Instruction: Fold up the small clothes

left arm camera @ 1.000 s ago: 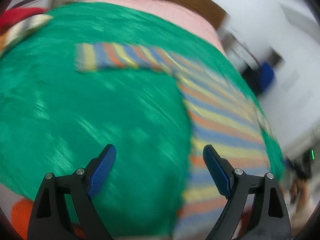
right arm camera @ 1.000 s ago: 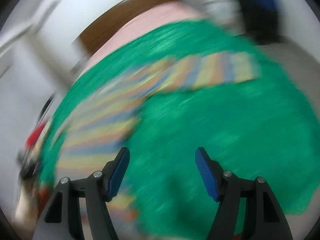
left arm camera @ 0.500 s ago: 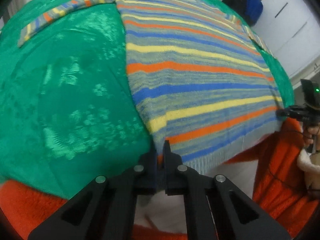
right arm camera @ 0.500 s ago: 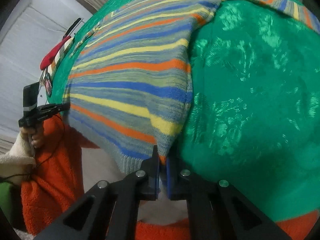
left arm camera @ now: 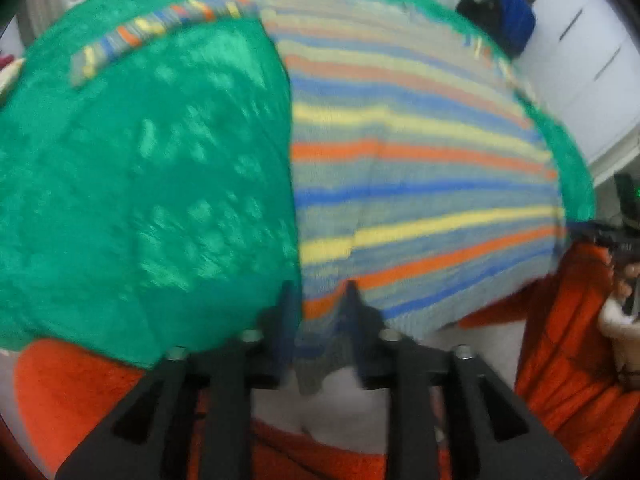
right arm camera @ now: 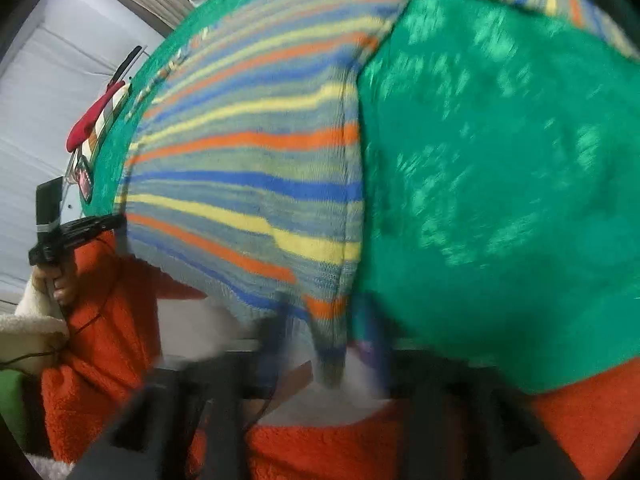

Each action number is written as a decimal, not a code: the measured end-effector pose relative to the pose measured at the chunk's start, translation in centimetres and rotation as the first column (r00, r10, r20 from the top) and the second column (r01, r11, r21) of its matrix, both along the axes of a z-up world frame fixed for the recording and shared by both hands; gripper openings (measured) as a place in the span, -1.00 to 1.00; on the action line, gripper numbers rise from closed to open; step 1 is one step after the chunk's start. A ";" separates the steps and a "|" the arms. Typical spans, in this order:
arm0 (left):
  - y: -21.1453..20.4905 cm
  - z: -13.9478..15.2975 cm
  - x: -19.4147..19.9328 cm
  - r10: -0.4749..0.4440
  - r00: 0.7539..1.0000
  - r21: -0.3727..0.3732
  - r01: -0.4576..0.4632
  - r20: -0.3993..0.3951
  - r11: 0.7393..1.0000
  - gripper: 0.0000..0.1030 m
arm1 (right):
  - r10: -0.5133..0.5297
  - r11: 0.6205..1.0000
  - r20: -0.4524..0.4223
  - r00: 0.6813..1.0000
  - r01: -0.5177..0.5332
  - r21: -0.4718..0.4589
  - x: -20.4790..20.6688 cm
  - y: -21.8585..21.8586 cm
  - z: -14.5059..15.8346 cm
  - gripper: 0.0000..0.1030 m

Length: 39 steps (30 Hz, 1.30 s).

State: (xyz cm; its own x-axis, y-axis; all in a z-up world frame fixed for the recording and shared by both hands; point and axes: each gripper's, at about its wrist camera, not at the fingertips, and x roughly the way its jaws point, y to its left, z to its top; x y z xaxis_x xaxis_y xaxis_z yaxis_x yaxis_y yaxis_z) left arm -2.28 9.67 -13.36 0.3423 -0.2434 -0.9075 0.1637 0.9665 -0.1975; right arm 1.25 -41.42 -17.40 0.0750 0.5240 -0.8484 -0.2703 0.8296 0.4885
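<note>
A striped knit sweater with blue, yellow and orange bands lies flat on a green cloth; it also shows in the right wrist view. My left gripper is at the sweater's near left hem corner with its jaws parted and the hem loose between them. My right gripper is at the near right hem corner, jaws parted, the hem hanging between them. Both views are blurred. One sleeve stretches out to the far left.
The green cloth covers the table. The person's orange fleece is close below the table edge. The other gripper and hand show at the side of each view. A red item lies at the far left edge.
Half a second ago both grippers were shut on the hem corners. Now both have opened and the hem corners hang loose between the jaws. A second ago both were open above the cloth.
</note>
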 end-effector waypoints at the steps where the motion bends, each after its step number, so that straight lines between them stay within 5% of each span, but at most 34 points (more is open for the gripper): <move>1: 0.7 1.3 0.0 0.029 0.998 -0.026 -0.028 0.048 0.999 0.08 | -0.010 1.000 0.031 0.999 0.010 -0.009 -0.2 -0.4 0.7 0.29; 4: 2.5 4.4 0.9 0.134 0.970 -0.062 -0.124 0.201 0.990 0.68 | -0.080 0.995 0.174 0.982 0.089 -0.044 -0.3 -2.5 3.5 0.30; 6: 3.4 5.3 2.4 0.195 0.940 -0.056 -0.187 0.281 0.981 0.83 | -0.166 0.980 0.295 0.941 0.191 -0.061 0.5 -4.1 5.3 0.41; 8: 4.0 5.4 4.8 0.249 0.906 -0.049 -0.247 0.344 0.968 0.84 | -0.248 0.953 0.394 0.885 0.296 -0.066 1.7 -4.8 5.8 0.60; 11: 4.5 3.5 7.8 0.330 0.873 -0.045 -0.337 0.359 0.940 0.85 | -0.330 0.907 0.468 0.820 0.413 -0.084 4.3 -4.5 4.6 0.60; 15: 6.5 0.1 10.7 0.394 0.846 0.009 -0.426 0.358 0.905 0.85 | -0.347 0.859 0.524 0.778 0.488 -0.156 6.2 -3.6 2.1 0.60; 18: 7.2 -2.9 11.0 0.422 0.838 0.045 -0.464 0.347 0.885 0.85 | -0.390 0.840 0.482 0.785 0.517 -0.164 6.6 -4.4 -0.7 0.70; 26: 6.5 -3.1 10.6 0.392 0.841 0.087 -0.452 0.372 0.888 0.99 | -0.354 0.851 0.519 0.778 0.498 -0.166 6.6 -3.6 -1.6 0.96; 39: 6.1 -3.2 10.7 0.388 0.844 0.105 -0.453 0.369 0.885 0.99 | -0.339 0.853 0.535 0.774 0.493 -0.173 6.5 -3.0 -2.1 0.99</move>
